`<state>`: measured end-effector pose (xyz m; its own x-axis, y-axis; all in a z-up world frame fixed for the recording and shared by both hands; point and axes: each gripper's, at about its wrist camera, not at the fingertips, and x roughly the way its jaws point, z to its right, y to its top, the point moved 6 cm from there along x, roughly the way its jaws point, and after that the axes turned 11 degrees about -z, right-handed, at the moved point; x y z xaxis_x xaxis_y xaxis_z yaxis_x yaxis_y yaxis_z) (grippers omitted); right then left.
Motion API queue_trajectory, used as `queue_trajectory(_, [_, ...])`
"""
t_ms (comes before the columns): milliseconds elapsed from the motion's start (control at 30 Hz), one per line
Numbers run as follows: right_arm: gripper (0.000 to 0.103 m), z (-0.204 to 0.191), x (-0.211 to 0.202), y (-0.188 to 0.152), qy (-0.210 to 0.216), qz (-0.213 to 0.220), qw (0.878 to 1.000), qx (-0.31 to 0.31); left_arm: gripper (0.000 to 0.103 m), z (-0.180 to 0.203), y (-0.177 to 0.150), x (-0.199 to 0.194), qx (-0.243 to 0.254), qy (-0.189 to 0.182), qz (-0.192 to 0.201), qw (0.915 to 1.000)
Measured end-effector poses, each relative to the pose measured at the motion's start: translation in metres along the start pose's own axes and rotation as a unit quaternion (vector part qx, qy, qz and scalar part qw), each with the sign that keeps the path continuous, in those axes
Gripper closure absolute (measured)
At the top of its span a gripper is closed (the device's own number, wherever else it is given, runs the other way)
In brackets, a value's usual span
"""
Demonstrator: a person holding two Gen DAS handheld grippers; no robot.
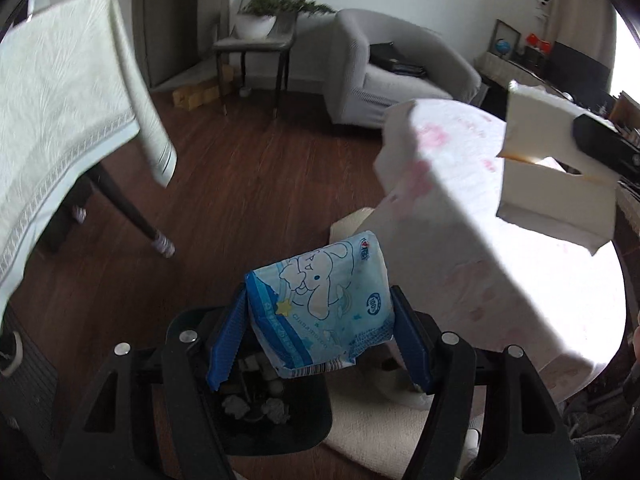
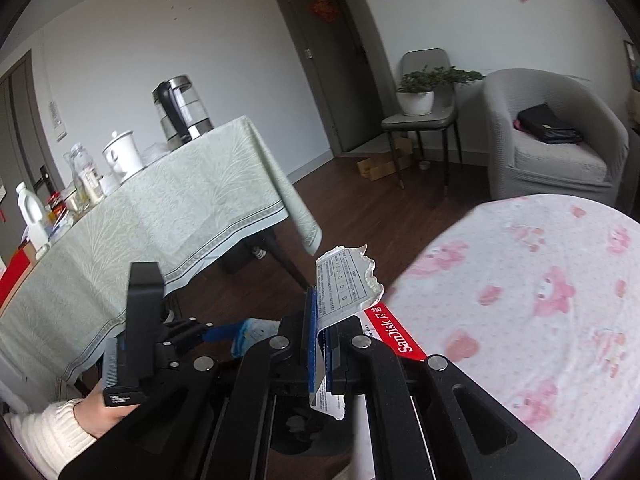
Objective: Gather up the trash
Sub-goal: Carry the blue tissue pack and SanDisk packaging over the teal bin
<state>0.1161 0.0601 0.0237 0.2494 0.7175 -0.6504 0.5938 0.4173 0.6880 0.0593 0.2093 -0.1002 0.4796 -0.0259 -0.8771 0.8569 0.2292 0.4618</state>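
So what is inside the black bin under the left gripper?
Crumpled white paper lies in the black bin; the blue tissue pack in the left gripper covers the rest.

We see the desk (image 1: 60, 92) smeared by blur and cut off at the left edge of the left wrist view. The torn paper (image 2: 346, 284) drops out of sight between the right jaws. At lower left, the hand (image 2: 102, 410) is mostly hidden behind the left gripper (image 2: 224, 332).
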Motion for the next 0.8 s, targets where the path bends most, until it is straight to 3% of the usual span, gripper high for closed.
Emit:
queue_trajectory(400, [0.1,-0.048,0.074,-0.006,0.019,-0.062,0.997,-0.033,0.03,-0.062,-0.035,0.03,-0.03,0.005,-0.063,0.9976])
queue_trajectory(800, [0.1,-0.059,0.123,-0.022,0.019,-0.12,0.992,-0.03,0.024,-0.095,-0.06,0.052,-0.041,0.0,-0.11,0.9931])
